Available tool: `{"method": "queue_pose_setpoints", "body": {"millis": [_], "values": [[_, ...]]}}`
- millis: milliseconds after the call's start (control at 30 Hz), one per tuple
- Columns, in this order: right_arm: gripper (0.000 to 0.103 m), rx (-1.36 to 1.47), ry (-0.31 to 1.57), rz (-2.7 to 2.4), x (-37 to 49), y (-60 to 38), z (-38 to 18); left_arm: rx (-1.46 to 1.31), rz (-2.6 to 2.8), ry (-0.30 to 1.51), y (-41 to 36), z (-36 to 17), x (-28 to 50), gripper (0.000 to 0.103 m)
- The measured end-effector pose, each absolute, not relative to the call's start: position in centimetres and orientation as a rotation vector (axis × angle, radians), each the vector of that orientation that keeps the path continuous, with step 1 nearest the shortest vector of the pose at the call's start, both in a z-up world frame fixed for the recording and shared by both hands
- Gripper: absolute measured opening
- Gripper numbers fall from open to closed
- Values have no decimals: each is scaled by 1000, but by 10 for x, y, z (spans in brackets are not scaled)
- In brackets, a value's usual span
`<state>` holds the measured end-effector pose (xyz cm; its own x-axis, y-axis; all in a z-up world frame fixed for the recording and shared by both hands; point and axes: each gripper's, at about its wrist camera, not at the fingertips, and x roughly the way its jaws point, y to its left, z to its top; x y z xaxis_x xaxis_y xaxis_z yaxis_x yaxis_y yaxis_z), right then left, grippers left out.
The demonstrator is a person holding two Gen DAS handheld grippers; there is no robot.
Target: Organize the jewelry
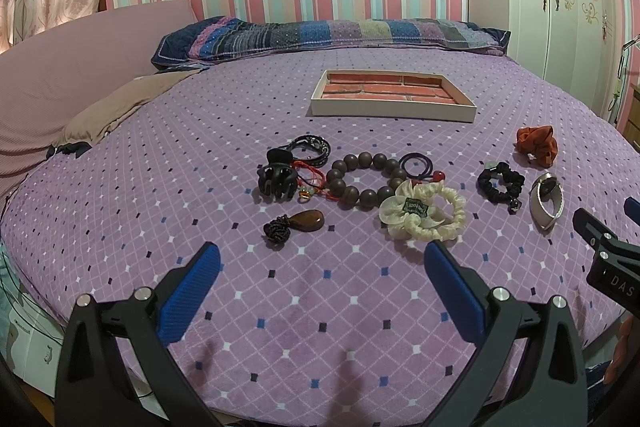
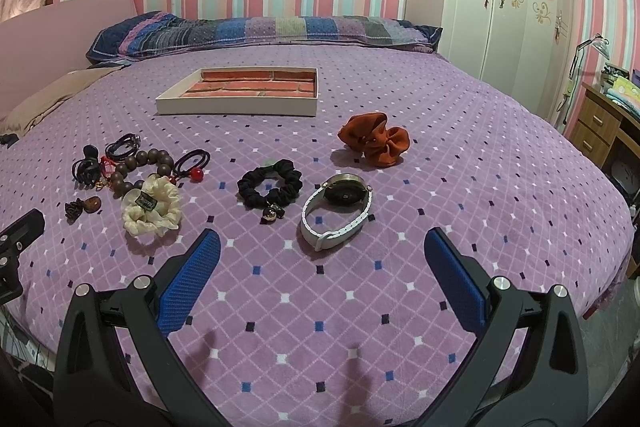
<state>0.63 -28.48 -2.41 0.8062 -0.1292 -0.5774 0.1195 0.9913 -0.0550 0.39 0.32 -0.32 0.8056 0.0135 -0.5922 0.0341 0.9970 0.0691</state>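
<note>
So the bed (image 1: 200, 147) is taking up basically the whole scene, wearing a purple cover with a little diamond pattern, and a striped pillow (image 1: 328, 33) is lying along the far end under the pink striped wall. A shallow tray (image 2: 236, 105) with a brick-print lining is sitting flat on the cover past all the jewelry, with nothing lying in it.

Both sets of tongs are hovering low over the near edge of the bed. The left tongs (image 1: 322, 267) are standing wide apart and gripping nothing, pointing at the main pile. The right tongs (image 2: 320, 257) are spread just as wide, also holding nothing, with the watch sitting just beyond them.

The jewelry is all lying loose on the cover between the tongs and the tray. A cream scrunchie (image 1: 424, 213) is touching the ring of big brown beads (image 1: 366, 179). An orange scrunchie (image 2: 374, 139) is sitting off on its own to the right, nearest the tray. The white-strap watch (image 2: 338, 211) is lying just beside a black scrunchie (image 2: 270, 187) that's carrying a small charm. A black claw clip (image 1: 276, 175) is crowding up against some red cord and dark bangles (image 1: 312, 147) at the left of the pile. A thin dark hair tie with a red bead (image 2: 192, 167) and a brown pendant (image 1: 308, 221) on a dark knot are rounding things out.
</note>
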Motion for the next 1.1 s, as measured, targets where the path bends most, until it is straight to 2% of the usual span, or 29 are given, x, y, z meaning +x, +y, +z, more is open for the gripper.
{"method": "queue_pose_setpoints", "body": {"millis": [1100], "values": [[99, -44, 653, -201, 23, -299, -34, 14, -28, 728, 19, -16, 26, 99]]}}
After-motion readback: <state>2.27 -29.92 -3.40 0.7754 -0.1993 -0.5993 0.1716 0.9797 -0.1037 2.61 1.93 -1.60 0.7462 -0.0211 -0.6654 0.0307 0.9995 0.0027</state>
